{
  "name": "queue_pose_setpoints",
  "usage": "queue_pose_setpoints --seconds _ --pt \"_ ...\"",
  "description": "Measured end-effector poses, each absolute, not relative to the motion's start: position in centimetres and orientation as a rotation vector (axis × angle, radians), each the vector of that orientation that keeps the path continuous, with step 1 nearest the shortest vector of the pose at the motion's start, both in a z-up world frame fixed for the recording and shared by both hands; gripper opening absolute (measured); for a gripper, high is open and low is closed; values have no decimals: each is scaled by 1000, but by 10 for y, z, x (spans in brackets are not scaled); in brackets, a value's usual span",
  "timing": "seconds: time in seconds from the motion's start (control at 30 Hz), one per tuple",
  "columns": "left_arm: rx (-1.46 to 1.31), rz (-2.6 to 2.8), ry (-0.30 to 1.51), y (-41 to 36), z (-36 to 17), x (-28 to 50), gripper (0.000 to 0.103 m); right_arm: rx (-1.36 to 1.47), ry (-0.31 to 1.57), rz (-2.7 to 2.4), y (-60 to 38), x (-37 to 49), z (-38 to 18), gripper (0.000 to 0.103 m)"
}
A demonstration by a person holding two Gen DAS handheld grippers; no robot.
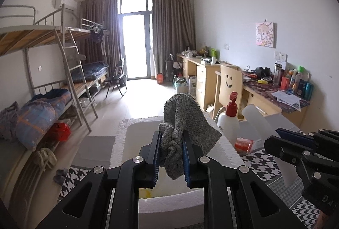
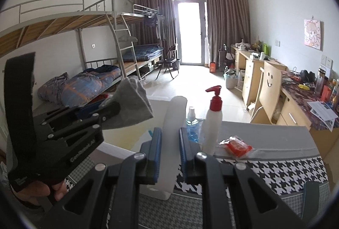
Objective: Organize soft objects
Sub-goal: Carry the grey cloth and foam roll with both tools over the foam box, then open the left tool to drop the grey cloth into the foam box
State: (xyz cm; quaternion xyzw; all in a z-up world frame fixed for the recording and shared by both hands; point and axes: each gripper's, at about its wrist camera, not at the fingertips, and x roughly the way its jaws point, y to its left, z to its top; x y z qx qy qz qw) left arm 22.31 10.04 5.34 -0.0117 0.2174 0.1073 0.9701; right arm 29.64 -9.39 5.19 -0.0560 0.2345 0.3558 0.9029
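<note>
In the left wrist view my left gripper (image 1: 171,137) is shut on a grey knitted cloth (image 1: 186,118), which bunches between the blue pads and stands up above them. It hangs over a white foam box (image 1: 120,140) with an open top. The right wrist view shows the same cloth (image 2: 135,101) in the left gripper (image 2: 110,109), a hand holding the handle. My right gripper (image 2: 170,132) is shut on a translucent white plastic piece (image 2: 175,110) that rises between its pads. From the left wrist view the right gripper (image 1: 275,137) sits at the right, level with the box.
A white pump bottle with a red top (image 2: 214,123), a small bottle of blue liquid (image 2: 191,116) and a red packet (image 2: 237,146) lie on the table's houndstooth cover (image 2: 275,173). A smiley-face chair (image 2: 271,84) and desks line the right wall, bunk beds (image 2: 95,80) the left.
</note>
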Motion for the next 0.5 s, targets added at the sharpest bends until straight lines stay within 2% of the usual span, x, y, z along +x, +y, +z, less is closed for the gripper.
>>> queue_pose_setpoints --seconds 0.33,0.43,0.5 --pt "-19 226 467 102 47 237 20 -121 490 747 -87 302 51 20" --pt "-27 228 482 105 46 240 29 -122 495 744 -87 304 50 20" --pt "-26 236 480 105 46 239 50 -123 496 742 -86 304 50 20"
